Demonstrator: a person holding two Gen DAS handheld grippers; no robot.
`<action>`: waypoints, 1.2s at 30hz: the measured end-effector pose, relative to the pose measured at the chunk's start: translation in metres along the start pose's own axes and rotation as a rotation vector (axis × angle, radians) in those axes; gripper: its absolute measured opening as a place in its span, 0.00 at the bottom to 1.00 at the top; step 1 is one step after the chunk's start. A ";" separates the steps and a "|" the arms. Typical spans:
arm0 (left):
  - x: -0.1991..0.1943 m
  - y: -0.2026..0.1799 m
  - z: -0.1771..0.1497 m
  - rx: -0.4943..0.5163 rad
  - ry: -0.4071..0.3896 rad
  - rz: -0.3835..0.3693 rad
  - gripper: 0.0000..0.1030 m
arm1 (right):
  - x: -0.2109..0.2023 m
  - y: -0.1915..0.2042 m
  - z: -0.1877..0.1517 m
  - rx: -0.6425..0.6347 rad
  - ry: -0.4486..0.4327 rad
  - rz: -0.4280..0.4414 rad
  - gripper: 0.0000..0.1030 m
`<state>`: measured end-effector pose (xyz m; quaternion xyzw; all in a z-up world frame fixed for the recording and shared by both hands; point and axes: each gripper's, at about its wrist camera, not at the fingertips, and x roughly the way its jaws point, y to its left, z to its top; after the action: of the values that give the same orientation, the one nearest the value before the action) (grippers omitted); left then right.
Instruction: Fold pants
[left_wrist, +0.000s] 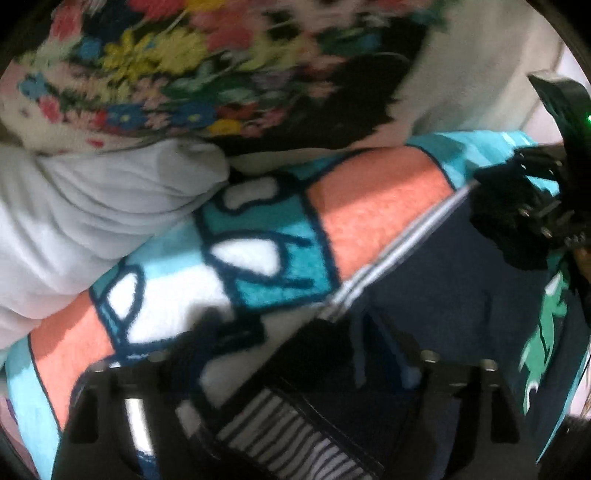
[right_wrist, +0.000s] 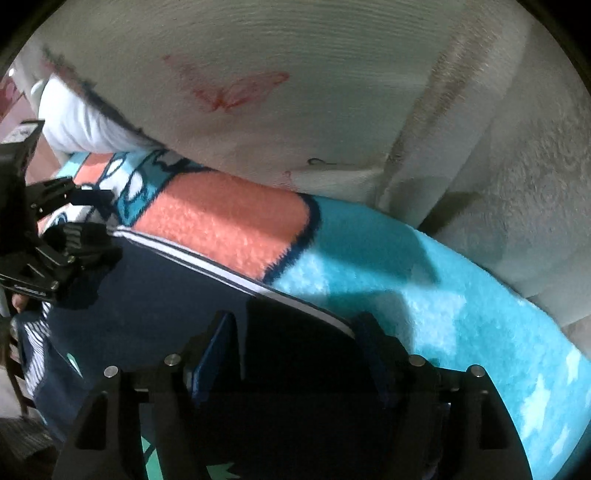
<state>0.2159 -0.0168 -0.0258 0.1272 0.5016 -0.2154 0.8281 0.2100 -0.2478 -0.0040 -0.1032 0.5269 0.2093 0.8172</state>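
Navy pants (left_wrist: 443, 295) lie on a fleece blanket (left_wrist: 258, 258) printed in turquoise, coral and white; the blanket carries everything here. A white side stripe (left_wrist: 399, 243) runs along the pants' edge that borders the coral panel. In the left wrist view, the left gripper (left_wrist: 295, 350) points steeply down onto the waist end of the pants, where a striped waistband lining (left_wrist: 288, 435) and a drawstring (left_wrist: 358, 354) show. Dark fabric lies between its fingers, but motion blur hides the pads; whether they press the cloth cannot be told. A green print (left_wrist: 546, 332) sits on the navy fabric toward the right of that view. In the right wrist view, the right gripper (right_wrist: 295, 354) straddles the striped edge of the pants near the blanket's turquoise area (right_wrist: 443, 314). Navy fabric fills the gap between its blue-padded fingers (right_wrist: 214, 354); contact of the pads with the cloth is not clear, so clamped or loose cannot be told. Each gripper appears at the side of the other's view, the two set along the same striped edge. Beyond the blanket's far edge: a white pillow (left_wrist: 92, 214), a floral knitted cover (left_wrist: 147, 74) and a pale ribbed cushion (right_wrist: 295, 74) bearing a reddish mark (right_wrist: 236, 88).
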 end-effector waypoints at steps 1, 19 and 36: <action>-0.005 -0.003 -0.002 0.008 -0.009 -0.016 0.30 | -0.003 0.001 -0.001 0.001 -0.004 0.005 0.33; -0.146 -0.059 -0.071 -0.046 -0.307 0.152 0.07 | -0.127 0.062 -0.058 0.002 -0.272 0.022 0.08; -0.129 -0.115 -0.208 -0.147 -0.229 0.232 0.08 | -0.103 0.092 -0.230 0.234 -0.271 0.133 0.08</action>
<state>-0.0536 0.0010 -0.0080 0.0981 0.4005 -0.0942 0.9061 -0.0564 -0.2792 -0.0029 0.0567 0.4384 0.2122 0.8715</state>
